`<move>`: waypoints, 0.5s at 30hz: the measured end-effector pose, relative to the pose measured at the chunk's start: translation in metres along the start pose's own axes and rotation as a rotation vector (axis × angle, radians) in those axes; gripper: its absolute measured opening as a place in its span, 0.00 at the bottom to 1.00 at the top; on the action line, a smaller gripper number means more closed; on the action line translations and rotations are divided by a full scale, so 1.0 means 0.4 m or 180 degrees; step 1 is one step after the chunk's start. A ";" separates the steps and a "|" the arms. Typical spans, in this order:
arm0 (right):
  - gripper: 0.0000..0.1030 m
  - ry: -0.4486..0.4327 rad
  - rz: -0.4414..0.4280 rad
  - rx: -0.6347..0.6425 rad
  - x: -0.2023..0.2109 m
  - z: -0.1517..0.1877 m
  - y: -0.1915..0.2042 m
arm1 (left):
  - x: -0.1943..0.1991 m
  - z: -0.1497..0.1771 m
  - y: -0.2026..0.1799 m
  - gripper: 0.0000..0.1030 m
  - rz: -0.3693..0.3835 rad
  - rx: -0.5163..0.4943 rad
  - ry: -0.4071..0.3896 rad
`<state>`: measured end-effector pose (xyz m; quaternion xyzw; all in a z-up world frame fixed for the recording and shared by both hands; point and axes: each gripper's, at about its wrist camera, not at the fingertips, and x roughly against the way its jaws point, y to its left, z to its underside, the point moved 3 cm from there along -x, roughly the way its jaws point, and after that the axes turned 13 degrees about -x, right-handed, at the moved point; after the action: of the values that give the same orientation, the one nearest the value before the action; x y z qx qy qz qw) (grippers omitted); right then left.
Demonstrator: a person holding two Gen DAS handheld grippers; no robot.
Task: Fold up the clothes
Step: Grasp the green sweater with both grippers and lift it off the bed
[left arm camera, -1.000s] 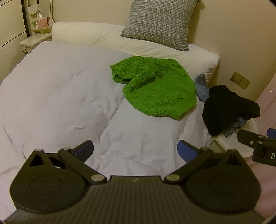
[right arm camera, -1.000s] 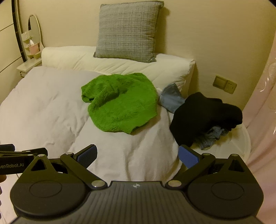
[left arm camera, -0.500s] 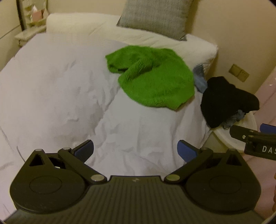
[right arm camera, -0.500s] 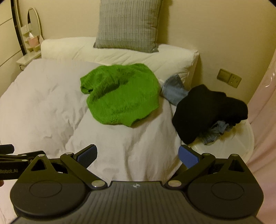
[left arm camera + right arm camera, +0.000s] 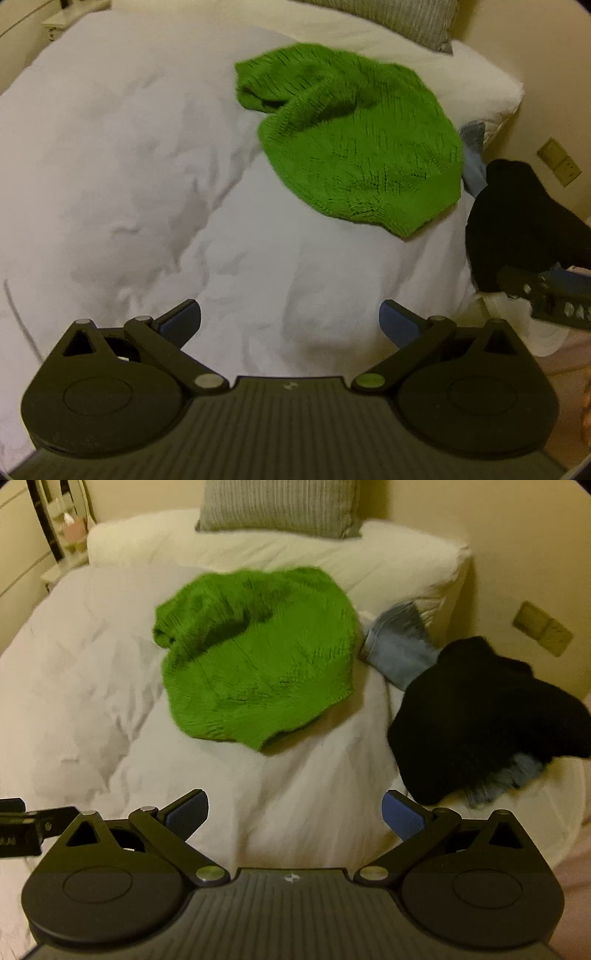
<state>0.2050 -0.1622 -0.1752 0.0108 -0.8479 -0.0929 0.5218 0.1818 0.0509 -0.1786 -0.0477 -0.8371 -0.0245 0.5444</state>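
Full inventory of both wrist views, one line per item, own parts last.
green knit sweater: 1, green, crumpled on the duvet, towards the pillows
black garment: 1, black, heaped at the bed's right edge, over the white basket
blue denim clothes: at least 2 patches, blue, one between sweater and black garment, one under the black garment
white basket: 1, white, beside the bed on the right
duvet: 1, white, covers the bed
pillow: 1 long, cream, at the head of the bed
cushion: 1, grey, on the pillow against the wall
wall socket: 1, beige, right wall
nightstand: 1, pale, far left, small items on top
left tool: 1, black with blue pads, open, over the duvet
right tool: 1, black with blue pads, open, over the duvet
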 end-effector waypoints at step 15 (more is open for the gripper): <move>1.00 0.0062 -0.0056 0.0262 -0.426 -0.442 -0.036 | -0.372 -0.405 -0.037 0.98 -0.0338 -0.0435 -0.0211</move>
<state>0.4384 -0.1827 -0.2506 0.0406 -0.8458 -0.0625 0.5283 0.3876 0.0133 -0.2483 -0.0411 -0.8524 -0.1087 0.5097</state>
